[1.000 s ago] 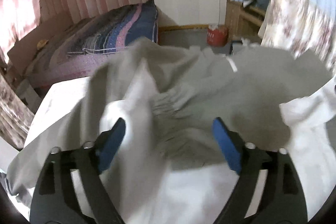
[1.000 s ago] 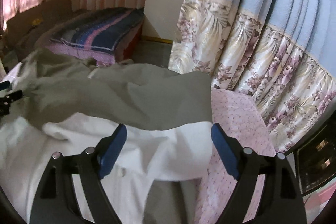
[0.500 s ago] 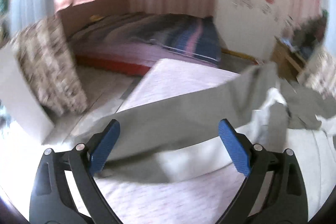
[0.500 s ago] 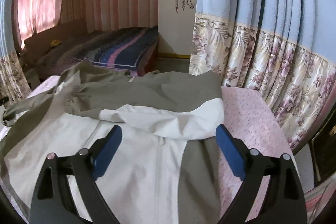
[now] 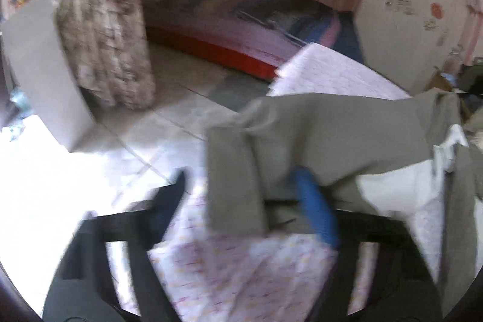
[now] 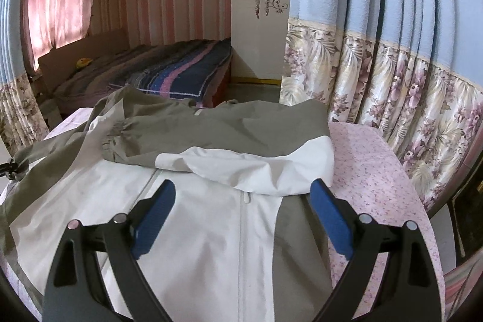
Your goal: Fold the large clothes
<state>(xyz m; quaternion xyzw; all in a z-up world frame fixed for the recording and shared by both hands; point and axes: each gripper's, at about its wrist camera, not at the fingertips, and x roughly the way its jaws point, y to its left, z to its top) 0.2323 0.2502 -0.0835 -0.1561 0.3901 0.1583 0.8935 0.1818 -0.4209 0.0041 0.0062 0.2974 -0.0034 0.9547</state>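
Grey-and-white jacket [image 6: 211, 216] lies spread over the pink-covered bed [image 6: 377, 171], front up, with its zip running away from the right gripper [image 6: 241, 219]; one sleeve [image 6: 211, 138] is already folded across the chest. The other sleeve [image 5: 302, 141] stretches out toward the bed's left edge, its long axis crossing the zip line, and its cuff end sits right at the left gripper [image 5: 241, 201]. That gripper's fingers [image 5: 314, 210] are closing with the grey cuff between them; the blur hides whether they already pinch the cloth. The right gripper hangs wide open above the jacket's lower front, holding nothing. So the left hand is the nearer one to the loose sleeve, and the coming fold probably means carrying that cuff inward, toward the zip.
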